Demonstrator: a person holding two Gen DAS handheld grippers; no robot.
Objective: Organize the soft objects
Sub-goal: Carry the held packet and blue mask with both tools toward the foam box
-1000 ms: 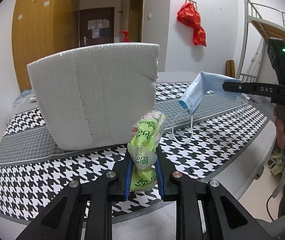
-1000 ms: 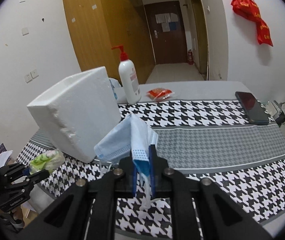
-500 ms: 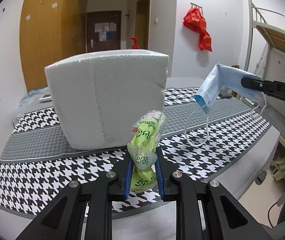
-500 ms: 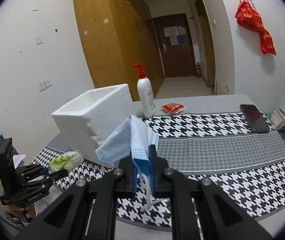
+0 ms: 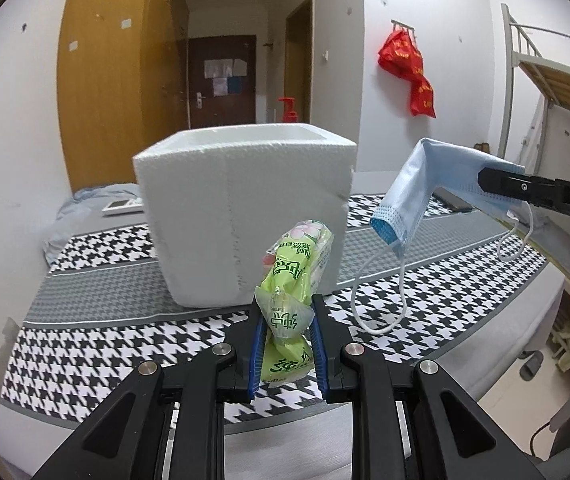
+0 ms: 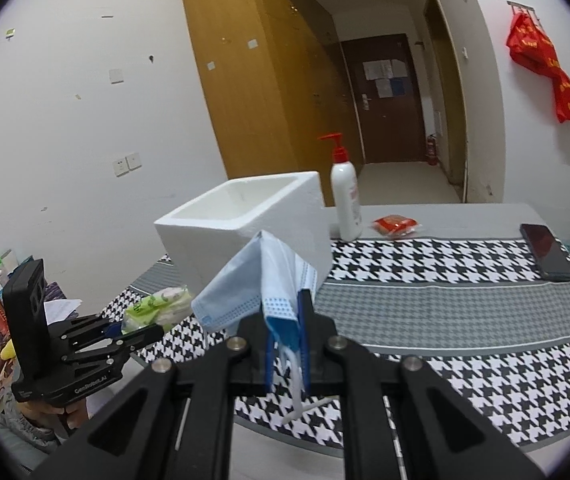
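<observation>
Even, soft indoor light fills both views, no glare. Fisheye bending curves the edges into black corners. Focus stays sharp.

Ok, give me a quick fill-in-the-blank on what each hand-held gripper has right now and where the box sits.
1. The left hand-held gripper is shut on a ____ tissue pack.
2. The right hand-held gripper holds a blue ____.
3. The white foam box has an ____ top.
4. The pump bottle has a ____ pump.

Missing words: green; face mask; open; red
</observation>
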